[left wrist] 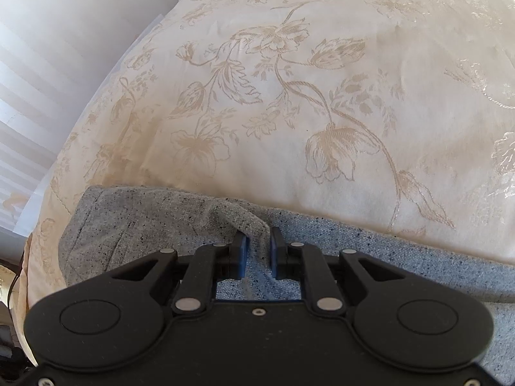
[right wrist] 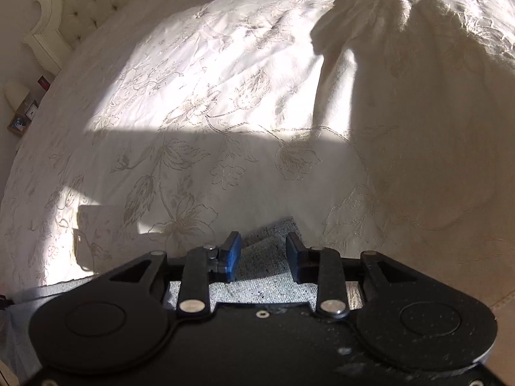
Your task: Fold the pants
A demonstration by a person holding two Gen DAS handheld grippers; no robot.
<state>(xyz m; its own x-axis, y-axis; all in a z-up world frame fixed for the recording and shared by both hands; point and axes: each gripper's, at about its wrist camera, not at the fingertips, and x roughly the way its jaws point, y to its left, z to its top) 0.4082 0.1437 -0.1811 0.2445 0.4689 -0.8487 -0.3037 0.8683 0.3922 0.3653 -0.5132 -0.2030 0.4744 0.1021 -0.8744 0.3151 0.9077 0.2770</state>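
Observation:
The grey speckled pants (left wrist: 135,225) lie on a cream floral bedspread (left wrist: 322,80), across the bottom of the left wrist view. My left gripper (left wrist: 258,244) is shut on a raised pinch of the pants' edge, the fabric bunched between the blue pads. In the right wrist view a corner of the pants (right wrist: 273,257) lies between the fingers of my right gripper (right wrist: 262,251). Its jaws stand apart with the cloth lying flat between them, not squeezed.
The bedspread (right wrist: 225,112) stretches ahead, half in sunlight, with a rumpled mound (right wrist: 402,32) at the far right. A tufted headboard (right wrist: 80,6) and a bedside shelf (right wrist: 22,109) stand at the far left. The bed's left edge (left wrist: 64,148) drops toward pale curtains.

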